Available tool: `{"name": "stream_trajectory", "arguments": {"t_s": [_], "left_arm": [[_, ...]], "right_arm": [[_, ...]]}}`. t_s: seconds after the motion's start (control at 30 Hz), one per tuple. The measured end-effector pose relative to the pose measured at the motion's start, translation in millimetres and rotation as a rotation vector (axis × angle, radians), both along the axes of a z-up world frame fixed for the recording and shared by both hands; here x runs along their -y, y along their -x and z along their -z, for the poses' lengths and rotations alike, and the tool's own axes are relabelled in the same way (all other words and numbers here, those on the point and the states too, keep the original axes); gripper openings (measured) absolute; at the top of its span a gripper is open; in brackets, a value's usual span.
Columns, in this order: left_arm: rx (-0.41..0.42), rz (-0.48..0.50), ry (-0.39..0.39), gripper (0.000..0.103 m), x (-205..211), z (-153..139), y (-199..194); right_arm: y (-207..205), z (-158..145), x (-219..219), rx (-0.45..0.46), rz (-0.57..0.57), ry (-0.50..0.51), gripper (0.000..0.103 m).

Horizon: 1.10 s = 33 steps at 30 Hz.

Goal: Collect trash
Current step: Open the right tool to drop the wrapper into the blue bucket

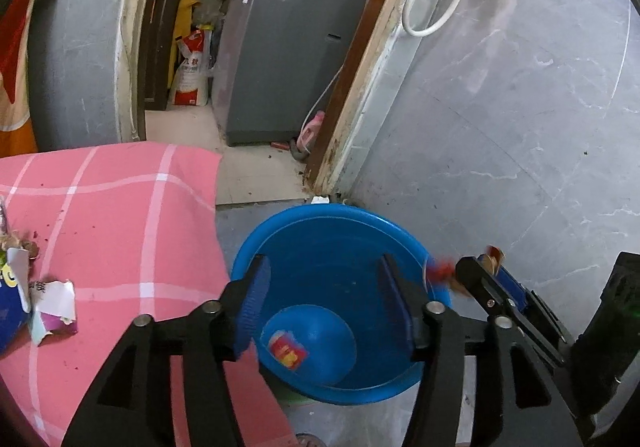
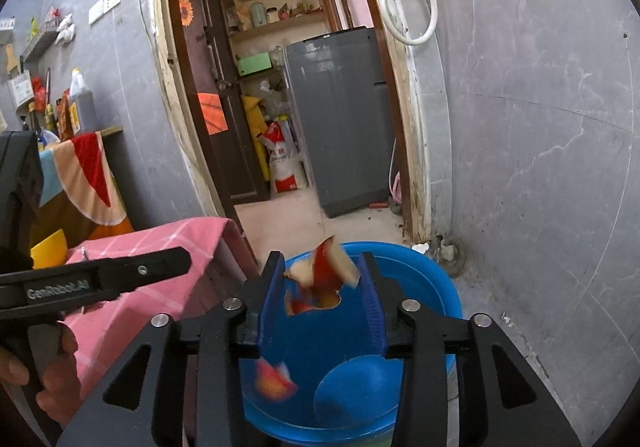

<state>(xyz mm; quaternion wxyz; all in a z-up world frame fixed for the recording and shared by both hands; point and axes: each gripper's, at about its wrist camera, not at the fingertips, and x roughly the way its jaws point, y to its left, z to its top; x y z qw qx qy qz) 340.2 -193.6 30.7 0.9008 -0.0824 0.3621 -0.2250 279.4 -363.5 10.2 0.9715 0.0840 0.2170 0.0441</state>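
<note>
Both grippers hang over the blue basin point(image 2: 420, 275), jaws apart. A red wrapper point(image 2: 320, 279) sits blurred between the right gripper point(image 2: 322, 303) jaws; the left gripper point(image 1: 324, 303) holds nothing.

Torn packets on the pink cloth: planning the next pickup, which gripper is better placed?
Left. The left gripper is open and empty beside the torn packets; the right gripper is over the blue basin, dropping a wrapper.

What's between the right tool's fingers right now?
A torn red wrapper scrap, blurred, sits between the open right tool above the blue basin, in the right wrist view.
</note>
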Motion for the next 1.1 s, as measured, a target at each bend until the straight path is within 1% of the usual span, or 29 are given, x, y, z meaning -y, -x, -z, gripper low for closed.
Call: {"name": "stream_trajectory", "arguments": {"t_s": [0.03, 0.17, 0.2, 0.23, 0.3, 0.33, 0.37, 0.4, 0.43, 0.5, 0.57, 0.63, 0.73, 0.9, 1.1], "left_arm": [[0.004, -0.003, 0.003, 0.054, -3.2, -1.1, 2.6], [0.044, -0.027, 0.003, 0.061, -16.2, -10.3, 13.9], [0.059, -0.037, 0.008, 0.064, -21.3, -13.4, 17.6], [0.074, -0.049, 0.015, 0.066, -27.1, -16.9, 21.6], [0.102, -0.075, 0.029, 0.076, -37.4, -23.4, 28.1], [0.125, -0.093, 0.041, 0.078, -45.2, -27.6, 33.4], [0.143, -0.106, 0.047, 0.082, -50.9, -31.6, 37.3], [0.165, -0.123, 0.052, 0.087, -57.8, -35.8, 42.3], [0.184, -0.137, 0.054, 0.09, -62.4, -40.1, 45.8], [0.243, -0.182, 0.056, 0.099, -77.9, -49.4, 58.4], [0.295, -0.221, 0.059, 0.1, -91.0, -58.5, 69.6], [0.332, -0.253, 0.058, 0.101, -103.5, -65.6, 80.5], [0.403, -0.306, 0.044, 0.101, -124.6, -77.7, 100.0], [0.507, -0.37, -0.002, 0.101, -154.0, -85.5, 131.3], [0.592, -0.437, -0.061, 0.101, -188.9, -85.9, 165.0]], "right_arm": [[-0.1, -0.4, 0.0, 0.001, 0.0, -0.001, 0.041], [3.8, -7.0, -1.6, 0.023, -0.001, -0.006, 0.045], [4.7, -9.9, -3.0, 0.031, -0.001, -0.004, 0.049], [7.8, -13.6, -4.9, 0.045, -0.004, -0.002, 0.05], [12.0, -22.4, -9.3, 0.07, -0.007, 0.001, 0.052], [13.0, -26.4, -12.0, 0.08, -0.007, 0.004, 0.057], [17.0, -31.1, -14.8, 0.097, -0.009, 0.005, 0.06], [21.4, -35.6, -17.8, 0.117, -0.01, 0.004, 0.07], [22.9, -39.8, -20.5, 0.131, -0.011, 0.003, 0.077], [33.0, -50.3, -29.3, 0.181, -0.02, 0.002, 0.083], [39.8, -59.2, -39.6, 0.218, -0.031, 0.006, 0.09], [46.7, -66.9, -49.8, 0.257, -0.039, 0.005, 0.103], [58.6, -77.5, -67.0, 0.321, -0.059, 0.001, 0.103], [76.5, -88.4, -98.9, 0.407, -0.104, 0.004, 0.103], [93.1, -91.3, -135.6, 0.468, -0.158, -0.002, 0.103]]}}
